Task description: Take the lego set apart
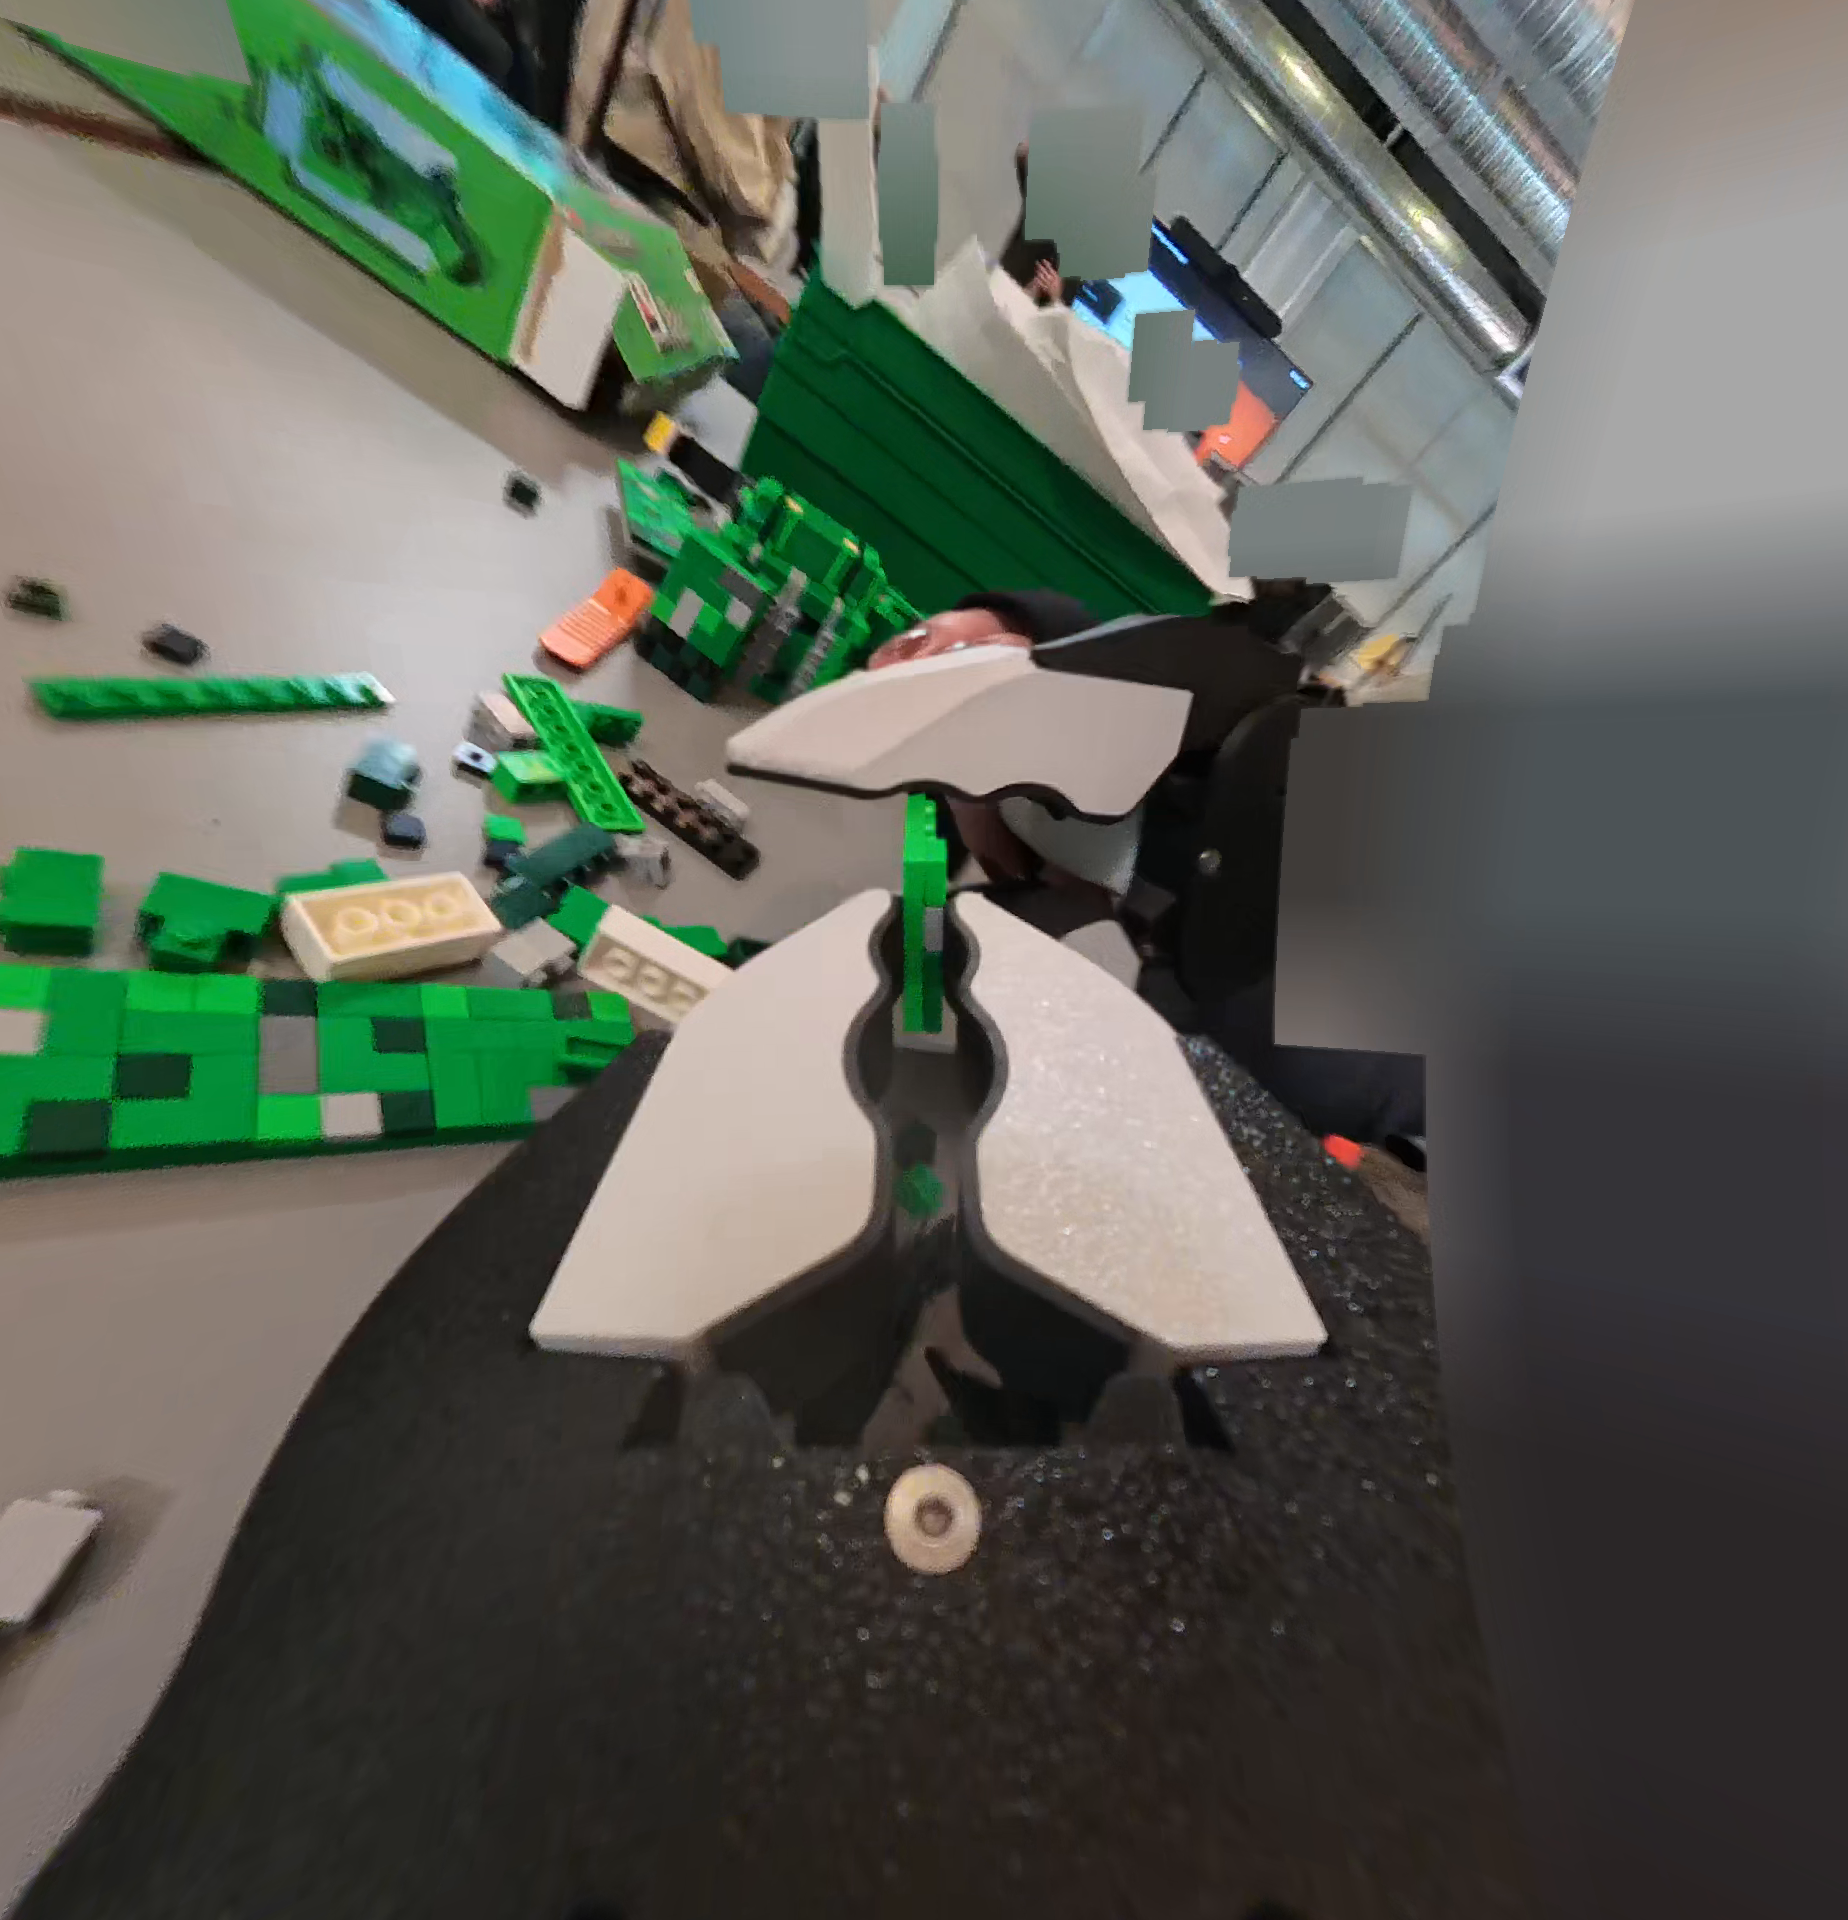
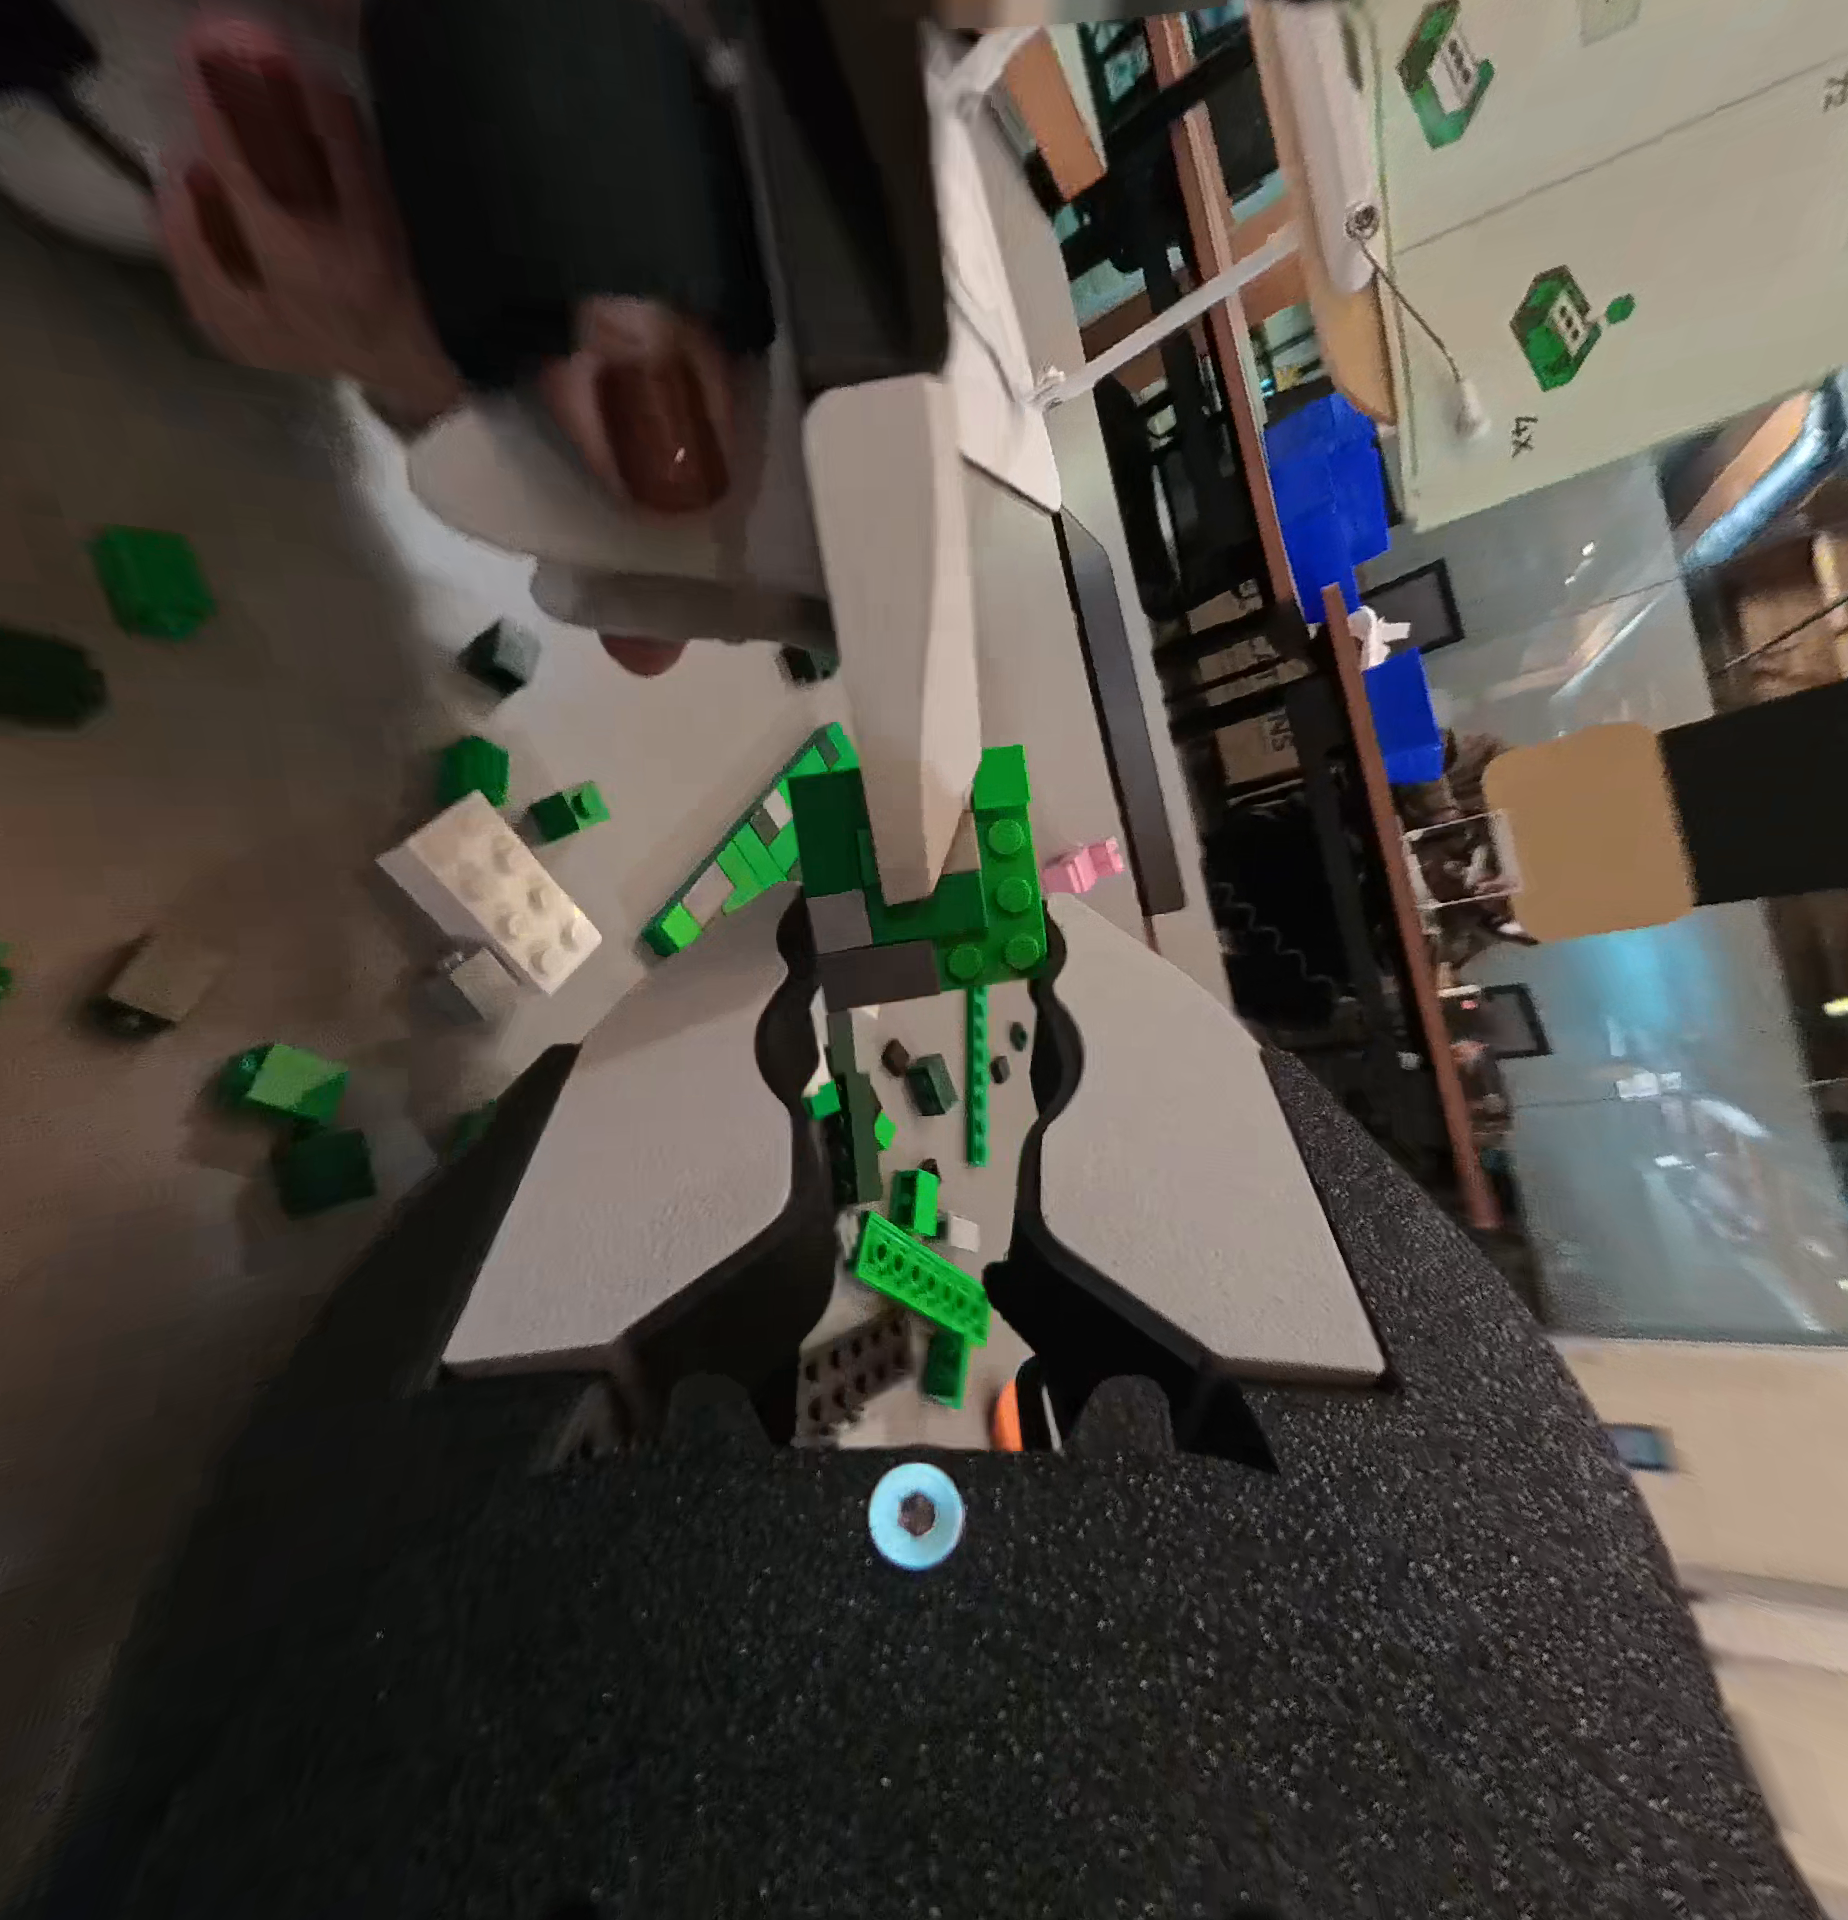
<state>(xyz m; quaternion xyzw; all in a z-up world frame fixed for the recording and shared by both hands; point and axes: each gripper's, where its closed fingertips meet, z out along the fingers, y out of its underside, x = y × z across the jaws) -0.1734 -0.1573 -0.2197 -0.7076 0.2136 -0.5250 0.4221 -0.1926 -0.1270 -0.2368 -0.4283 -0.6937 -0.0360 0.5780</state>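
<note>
A small green and grey lego assembly point(image 1: 922, 883) is held up off the table between both grippers. In the left wrist view I see it edge-on, and my left gripper point(image 1: 922, 920) is shut on its lower part. A finger point(image 1: 951, 727) of the right gripper lies across its top. In the right wrist view the assembly point(image 2: 987, 894) shows its flat side with studs, and my right gripper point(image 2: 920, 940) is shut on its grey and green base. A finger point(image 2: 899, 644) of the left gripper reaches down onto it, with a hand point(image 2: 650, 426) behind.
Loose green, grey and black bricks litter the grey table point(image 1: 224, 499). A flat green mosaic panel point(image 1: 276, 1070) lies at left, with white bricks point(image 1: 380, 925) beside it. A partly built green block point(image 1: 774, 603), an orange brick separator point(image 1: 598, 618), a green box point(image 1: 380, 208) and a green bin point(image 1: 951, 468) stand farther back.
</note>
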